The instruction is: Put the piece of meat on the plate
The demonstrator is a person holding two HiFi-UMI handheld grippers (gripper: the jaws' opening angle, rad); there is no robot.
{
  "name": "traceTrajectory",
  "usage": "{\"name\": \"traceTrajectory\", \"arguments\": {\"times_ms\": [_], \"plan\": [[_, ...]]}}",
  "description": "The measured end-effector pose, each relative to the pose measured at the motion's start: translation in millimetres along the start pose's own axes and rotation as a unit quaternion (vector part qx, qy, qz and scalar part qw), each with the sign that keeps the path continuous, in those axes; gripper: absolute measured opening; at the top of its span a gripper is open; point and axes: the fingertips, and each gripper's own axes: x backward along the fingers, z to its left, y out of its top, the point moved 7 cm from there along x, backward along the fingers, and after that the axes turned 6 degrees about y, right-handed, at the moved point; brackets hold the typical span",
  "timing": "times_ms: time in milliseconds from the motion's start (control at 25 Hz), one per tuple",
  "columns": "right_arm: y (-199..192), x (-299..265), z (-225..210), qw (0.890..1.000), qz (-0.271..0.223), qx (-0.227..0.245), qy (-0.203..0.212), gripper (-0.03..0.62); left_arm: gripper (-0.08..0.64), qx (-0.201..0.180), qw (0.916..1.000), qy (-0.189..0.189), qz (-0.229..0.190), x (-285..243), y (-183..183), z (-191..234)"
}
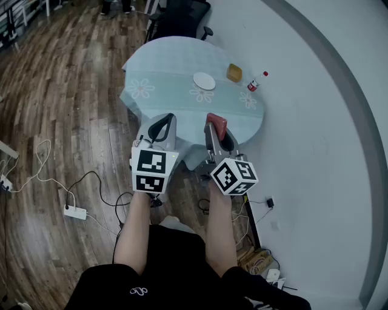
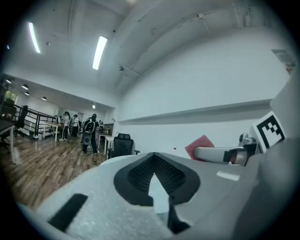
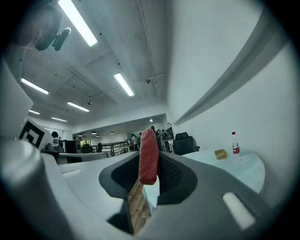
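A red slab of meat (image 1: 217, 126) stands on edge between the jaws of my right gripper (image 1: 215, 127), which is shut on it; the same meat (image 3: 148, 157) rises above the dark pads in the right gripper view. A small white plate (image 1: 204, 80) lies on the round table (image 1: 170, 60) with a pale blue cloth, well ahead of both grippers. My left gripper (image 1: 162, 124) is beside the right one, its pads closed together with nothing in them. In the left gripper view, the meat (image 2: 200, 142) shows to the right of the left gripper (image 2: 153, 159).
A yellow block (image 1: 234, 72) and a red-capped bottle (image 1: 256, 81) stand on the table right of the plate. A dark office chair (image 1: 182, 18) is behind the table. A power strip (image 1: 76, 212) and cables lie on the wooden floor. A white wall runs along the right.
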Motion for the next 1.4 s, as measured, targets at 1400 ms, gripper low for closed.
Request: {"name": "traceTrajectory", "arguments": {"times_ms": [1400], "plan": [[-29.3, 16.1, -57.2, 0.998, 0.015, 0.01, -0.062, 0.104, -0.006, 0.05, 0.9985, -0.02, 0.008, -37.7, -41.9, 7.6]]}}
